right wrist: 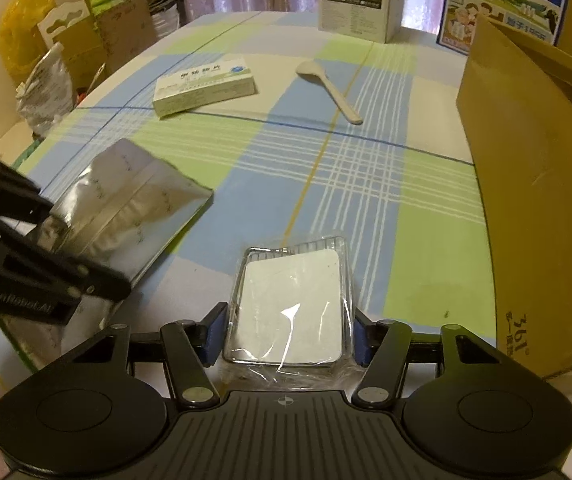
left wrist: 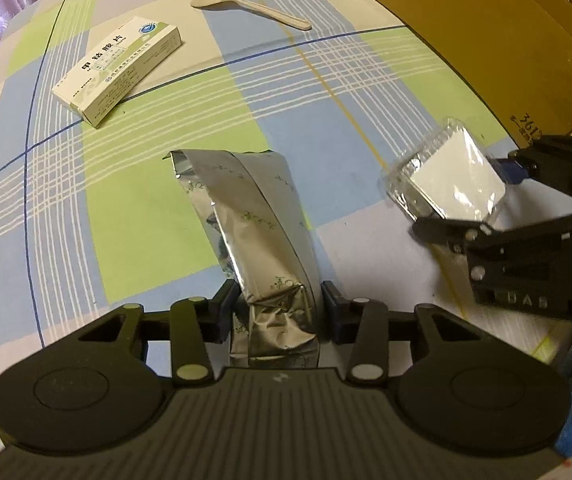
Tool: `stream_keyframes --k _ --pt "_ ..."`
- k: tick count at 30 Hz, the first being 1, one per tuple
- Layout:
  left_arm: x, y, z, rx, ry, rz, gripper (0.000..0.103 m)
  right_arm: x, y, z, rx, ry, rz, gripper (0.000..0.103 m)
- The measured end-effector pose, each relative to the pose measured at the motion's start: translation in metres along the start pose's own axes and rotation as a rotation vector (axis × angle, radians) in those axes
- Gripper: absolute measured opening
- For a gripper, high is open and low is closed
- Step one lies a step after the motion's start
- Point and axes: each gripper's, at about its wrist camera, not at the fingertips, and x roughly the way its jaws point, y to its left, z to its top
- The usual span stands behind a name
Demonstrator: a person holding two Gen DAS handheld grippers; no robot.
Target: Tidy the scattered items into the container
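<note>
My left gripper point(left wrist: 279, 304) is shut on a silver foil pouch point(left wrist: 251, 220) and holds it above the checked tablecloth; the pouch also shows in the right wrist view point(right wrist: 133, 208). My right gripper point(right wrist: 286, 332) is shut on a clear plastic case with a white card inside point(right wrist: 294, 300), also seen in the left wrist view point(left wrist: 446, 176). A brown cardboard box point(right wrist: 538, 200), the container, stands at the right, its side also in the left wrist view point(left wrist: 486, 32). A white-green medicine box point(left wrist: 119, 68) and a beige spoon point(left wrist: 245, 6) lie on the cloth farther off.
The medicine box point(right wrist: 205, 90) and spoon point(right wrist: 330, 88) lie mid-table in the right wrist view. A tall product box point(right wrist: 358, 4) and a milk carton box point(right wrist: 502, 4) stand at the far edge. Bags and cartons point(right wrist: 65, 52) crowd beyond the left table edge.
</note>
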Motion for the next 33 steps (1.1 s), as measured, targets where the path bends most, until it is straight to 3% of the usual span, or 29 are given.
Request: stream_keyframes --k 20,33 --pt "-0.034 -0.015 -0.004 0.017 -0.045 0.022 0.038 -0.013 -0.002 -0.001 0.018 -0.051 -0.011 0.056" --pt "-0.069 -0.032 -0.009 0.017 -0.096 0.025 0.038 -0.053 -0.006 -0.001 0.097 -0.109 -0.011 0.056"
